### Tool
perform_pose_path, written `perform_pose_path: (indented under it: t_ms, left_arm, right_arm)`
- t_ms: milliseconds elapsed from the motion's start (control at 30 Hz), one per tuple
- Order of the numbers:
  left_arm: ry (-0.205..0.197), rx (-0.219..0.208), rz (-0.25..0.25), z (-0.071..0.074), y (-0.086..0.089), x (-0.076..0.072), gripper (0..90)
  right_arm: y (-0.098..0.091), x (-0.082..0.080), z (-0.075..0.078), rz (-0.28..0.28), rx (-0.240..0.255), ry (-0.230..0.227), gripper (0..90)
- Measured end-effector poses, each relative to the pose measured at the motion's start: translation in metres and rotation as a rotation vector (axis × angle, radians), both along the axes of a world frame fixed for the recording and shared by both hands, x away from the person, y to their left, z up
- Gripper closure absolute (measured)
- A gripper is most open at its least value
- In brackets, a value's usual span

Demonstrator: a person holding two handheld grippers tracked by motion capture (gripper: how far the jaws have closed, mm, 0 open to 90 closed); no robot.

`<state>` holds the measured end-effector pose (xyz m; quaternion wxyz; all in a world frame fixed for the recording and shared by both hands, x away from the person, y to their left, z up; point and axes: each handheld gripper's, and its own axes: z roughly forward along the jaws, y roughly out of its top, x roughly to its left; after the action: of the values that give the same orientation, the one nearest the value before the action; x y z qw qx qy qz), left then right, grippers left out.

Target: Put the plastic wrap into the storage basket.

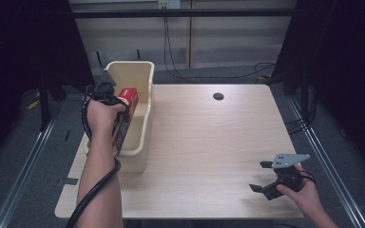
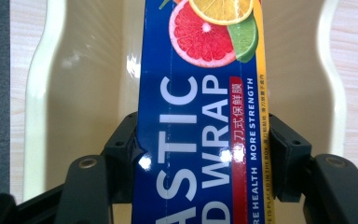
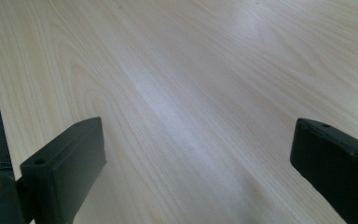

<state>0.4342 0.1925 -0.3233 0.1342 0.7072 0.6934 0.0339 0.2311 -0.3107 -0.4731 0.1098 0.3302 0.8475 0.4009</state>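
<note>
A pale wooden table [image 1: 204,142] stands in a dark room, with black curtains to either side, cables on the grey floor beyond its far edge, and metal rails running along the floor at left and right. A small dark round hole [image 1: 218,96] sits near the far edge. The middle and right of the tabletop lie bare, giving wide room there.

At the table's left side a cream plastic bin [image 1: 140,80] runs from near to far, its left wall about level with the table's left edge. The left gripper [image 1: 105,88] hangs over the bin, clamped on a long plastic wrap box [image 1: 129,97] that lies lengthwise within the bin's walls. In the left gripper view the two black jaws press on both long sides of the blue box [image 2: 200,121], with the bin's cream walls [image 2: 42,107] standing apart from it on either side. From above, the hand and forearm cover most of the box, and whether its underside touches the bin floor cannot be told. The box's near end is cut off in the left gripper view.

The right gripper [image 1: 261,176] rests low at the table's near right corner, close to the near edge, its jaws spread wide with nothing between them; the right gripper view shows bare wood [image 3: 182,93] ahead and a strip of floor beyond the table's edge.
</note>
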Motion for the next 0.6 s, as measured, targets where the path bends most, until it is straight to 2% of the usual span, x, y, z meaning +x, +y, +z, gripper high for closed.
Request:
perform_pose_path:
  t_ms: [100, 167, 200, 433, 567, 600]
  left_arm:
    - [0.029, 0.004, 0.004, -0.0085, 0.0003, 0.0038, 39.9]
    - [0.035, 0.008, 0.003, -0.0092, -0.0004, 0.0044, 39.9]
    - [0.033, 0.019, -0.004, -0.0102, -0.0013, 0.0053, 39.8]
    - [0.051, 0.027, 0.001, -0.0113, -0.0025, 0.0068, 39.3]
    - [0.051, 0.028, 0.0, -0.0126, -0.0035, 0.0073, 38.8]
    - [0.04, 0.023, 0.003, -0.0108, -0.0031, 0.0075, 38.2]
  right_arm:
    - [0.0002, -0.0004, 0.0, 0.003, 0.0, 0.0, 3.1]
    - [-0.0003, -0.0003, 0.0, 0.001, 0.001, 0.0, 3.2]
    - [-0.0005, -0.0003, -0.0001, -0.002, -0.002, 0.002, 3.2]
    - [-0.0003, -0.0004, -0.0009, 0.001, -0.003, 0.003, 3.2]
    - [-0.0001, -0.0005, -0.0007, 0.003, -0.003, 0.002, 3.2]
    - [0.0, -0.0007, -0.0009, 0.001, -0.005, 0.004, 3.1]
